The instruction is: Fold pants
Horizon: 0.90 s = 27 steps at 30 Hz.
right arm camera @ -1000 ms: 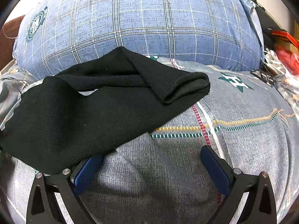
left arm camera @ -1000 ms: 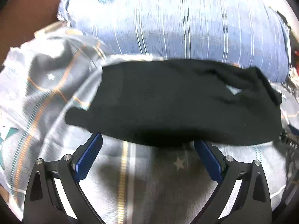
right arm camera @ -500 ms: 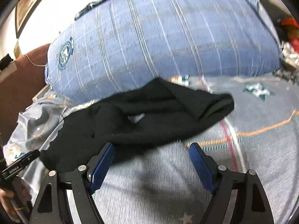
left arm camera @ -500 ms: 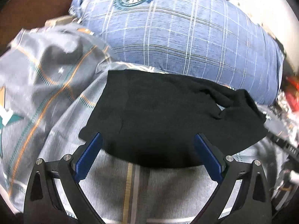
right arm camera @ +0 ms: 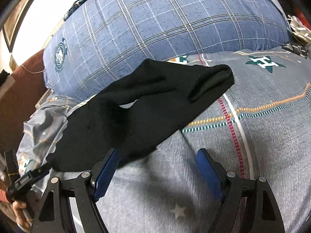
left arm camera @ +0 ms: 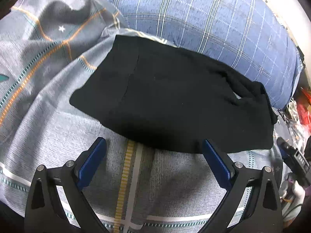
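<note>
The black pants lie folded in a compact bundle on the grey patterned bedspread, in front of a blue plaid pillow. My left gripper is open and empty, its blue pads just short of the bundle's near edge. In the right wrist view the pants stretch from the lower left to a rolled end at the upper right. My right gripper is open and empty, its left pad at the pants' near edge.
The blue plaid pillow lies behind the pants. Clutter with red items sits past the bed's right side. The other gripper's handle and a hand show at the lower left of the right wrist view.
Both grippers stayed open while the views shifted. The left view drew back slightly and swung, so the pants now sit higher. The right gripper came closer to the pants' near edge.
</note>
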### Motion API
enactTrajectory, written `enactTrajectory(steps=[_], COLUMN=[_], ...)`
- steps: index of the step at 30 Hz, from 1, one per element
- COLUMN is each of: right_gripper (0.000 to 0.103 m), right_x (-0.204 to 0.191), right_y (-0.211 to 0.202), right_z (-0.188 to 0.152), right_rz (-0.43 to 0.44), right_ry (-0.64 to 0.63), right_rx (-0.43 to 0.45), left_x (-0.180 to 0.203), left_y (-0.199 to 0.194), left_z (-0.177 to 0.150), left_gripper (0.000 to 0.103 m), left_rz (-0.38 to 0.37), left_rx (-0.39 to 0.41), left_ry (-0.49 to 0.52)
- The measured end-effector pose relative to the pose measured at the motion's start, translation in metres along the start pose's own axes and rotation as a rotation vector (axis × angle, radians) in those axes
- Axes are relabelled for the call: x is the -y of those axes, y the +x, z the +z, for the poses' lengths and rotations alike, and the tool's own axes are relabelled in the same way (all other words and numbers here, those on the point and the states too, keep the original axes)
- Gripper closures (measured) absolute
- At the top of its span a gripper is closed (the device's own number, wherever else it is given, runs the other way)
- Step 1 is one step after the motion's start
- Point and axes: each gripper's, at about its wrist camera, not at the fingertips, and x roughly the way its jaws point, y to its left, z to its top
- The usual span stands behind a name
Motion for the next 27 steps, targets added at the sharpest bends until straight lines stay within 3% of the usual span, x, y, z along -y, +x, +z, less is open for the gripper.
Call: enactTrajectory(steps=[7,11,12,13,14,16,17,18,19,21,27], right_gripper=[0.023,0.023,0.025,0.034,0.042,0.073,0.077,0.085,0.088,0.091,0.095], right_x=[0.006,0.007,0.007,0.007,0.008,0.016,0.022,0.024,0.025,0.017,-0.007], right_y=[0.019,0.03,0.033,0.036,0.038,0.043,0.044,0.045,0.044,0.039,-0.005], right_z=[0.015,0.026,0.028,0.03,0.031,0.033,0.034,0.034,0.034,0.035,0.029], right_rz=[0.011,0.061,0.071,0.081,0.087,0.111,0.123,0.131,0.136,0.117,0.108], right_ry=[0.053,0.078,0.074,0.065,0.061,0.087,0.113,0.125,0.128,0.08,-0.005], right_rx=[0.058,0.073,0.075,0.077,0.072,0.059,0.056,0.055,0.053,0.061,0.13], left_x=[0.004,0.008,0.008,0.008,0.009,0.01,0.01,0.009,0.006,0.003,-0.008], left_y=[0.013,0.024,0.026,0.028,0.03,0.031,0.031,0.031,0.03,0.025,-0.004], left_z=[0.007,0.021,0.023,0.027,0.029,0.033,0.034,0.035,0.035,0.036,0.041], left_gripper=[0.004,0.004,0.004,0.004,0.009,0.03,0.047,0.056,0.057,0.072,0.089], left_rz=[0.034,0.025,0.013,-0.003,-0.021,0.006,0.023,0.045,0.02,-0.014,-0.096], left_rx=[0.029,0.042,0.044,0.049,0.057,0.062,0.062,0.09,0.085,0.086,0.148], left_ry=[-0.01,-0.017,-0.02,-0.02,-0.01,0.019,0.034,0.023,0.015,-0.001,-0.03])
